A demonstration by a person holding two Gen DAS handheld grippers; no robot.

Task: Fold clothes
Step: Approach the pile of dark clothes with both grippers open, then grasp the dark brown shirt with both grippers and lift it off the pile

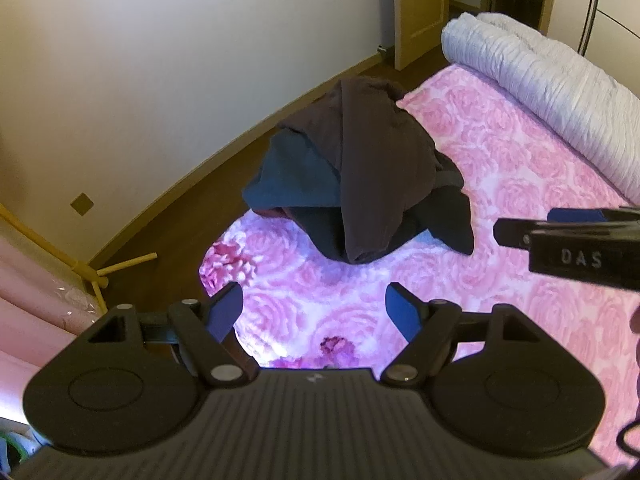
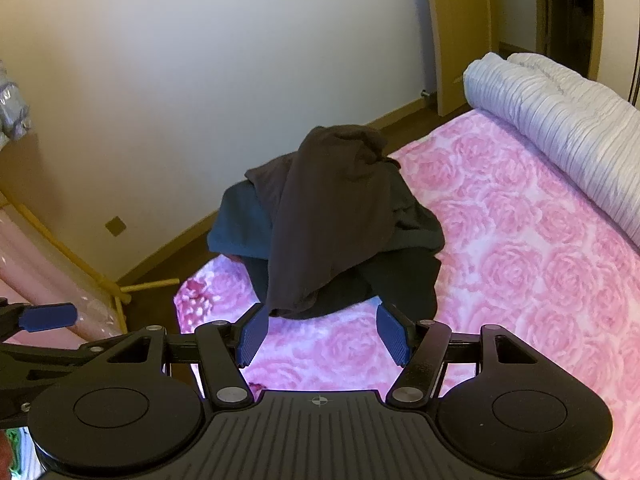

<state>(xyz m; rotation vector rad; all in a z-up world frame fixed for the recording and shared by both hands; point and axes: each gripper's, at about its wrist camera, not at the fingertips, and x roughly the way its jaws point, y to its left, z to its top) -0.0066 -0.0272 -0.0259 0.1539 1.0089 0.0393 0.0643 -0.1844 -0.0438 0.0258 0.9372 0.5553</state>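
A heap of dark clothes point(image 1: 360, 176) sits at the corner of a bed with a pink rose-patterned cover point(image 1: 500, 184). A dark brown garment point(image 2: 332, 216) drapes over the top, with a blue-grey one point(image 2: 240, 228) under it at the left. My left gripper point(image 1: 314, 304) hovers open above the cover, short of the heap, with nothing between its blue pads. My right gripper point(image 2: 320, 330) is open too, its fingertips just in front of the heap's near edge, apart from it. The right gripper's fingers point(image 1: 560, 232) show at the right edge of the left wrist view.
A rolled white quilt point(image 1: 552, 92) lies along the far side of the bed. Brown floor point(image 1: 168, 216) and a white wall point(image 1: 160, 60) lie left of the bed's corner. A yellow wooden frame point(image 1: 100, 272) with pink material stands at the lower left. A wooden door point(image 2: 460, 40) is behind.
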